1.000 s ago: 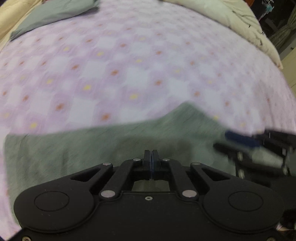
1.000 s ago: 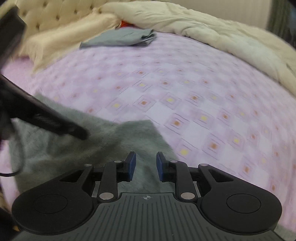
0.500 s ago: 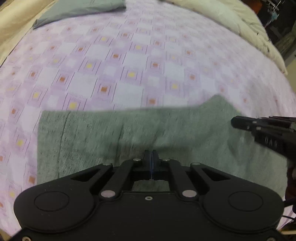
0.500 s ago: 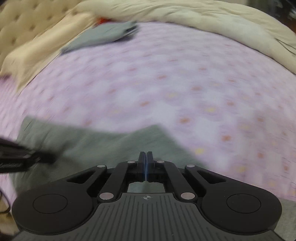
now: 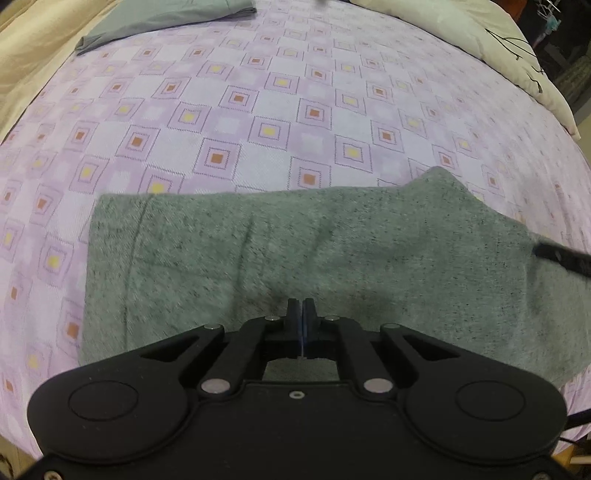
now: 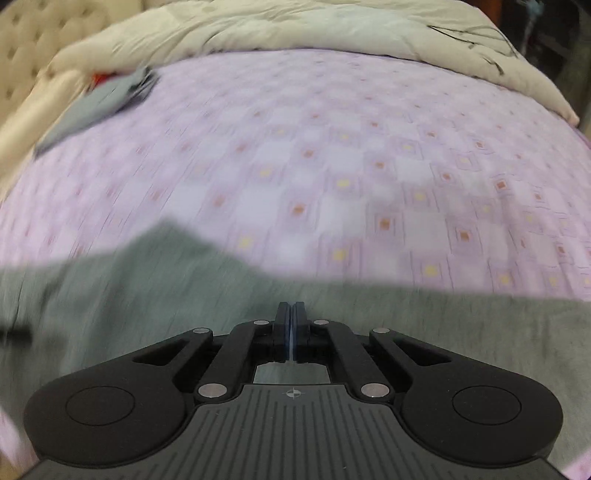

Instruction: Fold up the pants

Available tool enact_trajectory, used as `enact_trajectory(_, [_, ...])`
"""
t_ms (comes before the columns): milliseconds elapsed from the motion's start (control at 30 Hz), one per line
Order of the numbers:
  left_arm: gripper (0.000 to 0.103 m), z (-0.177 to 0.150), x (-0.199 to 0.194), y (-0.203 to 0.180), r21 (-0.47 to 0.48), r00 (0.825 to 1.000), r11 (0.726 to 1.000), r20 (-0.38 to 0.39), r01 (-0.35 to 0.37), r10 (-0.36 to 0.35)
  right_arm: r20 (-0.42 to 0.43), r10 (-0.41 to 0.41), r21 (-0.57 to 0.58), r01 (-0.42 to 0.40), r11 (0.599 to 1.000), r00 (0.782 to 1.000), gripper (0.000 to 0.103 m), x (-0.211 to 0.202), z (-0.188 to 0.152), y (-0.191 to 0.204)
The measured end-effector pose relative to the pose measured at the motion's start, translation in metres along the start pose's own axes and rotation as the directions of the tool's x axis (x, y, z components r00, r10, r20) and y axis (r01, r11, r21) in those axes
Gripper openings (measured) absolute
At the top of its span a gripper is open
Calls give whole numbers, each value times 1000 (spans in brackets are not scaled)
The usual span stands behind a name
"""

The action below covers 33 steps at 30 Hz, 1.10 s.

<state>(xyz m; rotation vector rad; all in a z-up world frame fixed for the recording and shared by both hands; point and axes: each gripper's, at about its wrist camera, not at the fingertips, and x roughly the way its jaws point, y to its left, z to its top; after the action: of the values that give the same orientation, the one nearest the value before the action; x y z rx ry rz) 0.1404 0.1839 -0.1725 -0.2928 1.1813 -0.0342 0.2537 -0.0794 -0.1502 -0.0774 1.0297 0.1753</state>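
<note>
Grey heathered pants (image 5: 332, 240) lie flat in a folded band across a purple checked bed sheet (image 5: 258, 110). My left gripper (image 5: 302, 308) hovers over the near middle of the cloth. Its pads are pressed together, and no fabric shows between them. At the right edge of the left wrist view, a dark finger of the right gripper (image 5: 561, 254) reaches over the pants' right end. In the blurred right wrist view, my right gripper (image 6: 290, 310) is shut and empty above the pants (image 6: 147, 288). The garment's far edge runs across just ahead of it.
A folded grey garment (image 5: 159, 18) lies at the far left of the bed, with something red (image 6: 101, 77) beside it. A cream duvet (image 6: 295, 26) is bunched along the far and right sides. A tufted headboard (image 6: 37, 22) stands at the left.
The right gripper's jaws have closed from open with nothing in them, and its view has swung right along the pants. The left view has drawn back, showing more of the pants' left end.
</note>
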Motion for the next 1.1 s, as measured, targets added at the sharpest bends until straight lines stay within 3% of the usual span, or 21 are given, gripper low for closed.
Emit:
enact_trajectory(133, [9, -8, -7, -17, -33, 999, 999, 17, -33, 33, -91, -26, -5, 25, 1000, 996, 0, 43, 16, -20])
enact_trajectory(233, [9, -14, -17, -38, -65, 998, 997, 45, -45, 48, -28, 16, -17, -17, 1000, 999, 0, 29, 17, -29])
enact_trajectory(367, [9, -25, -16, -84, -80, 999, 997, 51, -15, 20, 34, 84, -42, -82, 996, 996, 2, -7, -13, -63])
enact_trajectory(467, [9, -39, -1, -122, -77, 1000, 997, 15, 11, -10, -11, 46, -5, -46, 999, 999, 6, -25, -48, -117])
enact_trajectory(500, [9, -45, 5, -133, -75, 1000, 997, -2, 11, -11, -33, 16, 7, -16, 1000, 999, 13, -29, -61, -138])
enact_trajectory(667, [9, -70, 38, -158, -67, 994, 995, -84, -78, 72, -36, -129, 64, 131, 989, 991, 20, -67, -118, -255])
enact_trajectory(767, [9, -76, 37, -158, -83, 994, 991, -45, -100, 97, -33, -166, 120, 168, 978, 986, 27, -89, -139, -315])
enact_trajectory(833, [9, -74, 37, -159, -90, 992, 988, -54, -122, 117, -32, -167, 138, 170, 976, 985, 28, -103, -144, -340])
enact_trajectory(900, [9, -72, 38, -162, -88, 987, 985, -62, -151, 146, -13, -165, 201, 164, 966, 986, 37, -122, -150, -367])
enact_trajectory(1000, [8, -68, 41, -173, -50, 977, 977, -70, -206, 202, 13, -159, 352, 145, 925, 987, 54, -142, -160, -404])
enact_trajectory(1100, [5, -66, 45, -183, -9, 964, 967, -76, -256, 254, 9, -147, 480, 125, 868, 989, 60, -145, -167, -436])
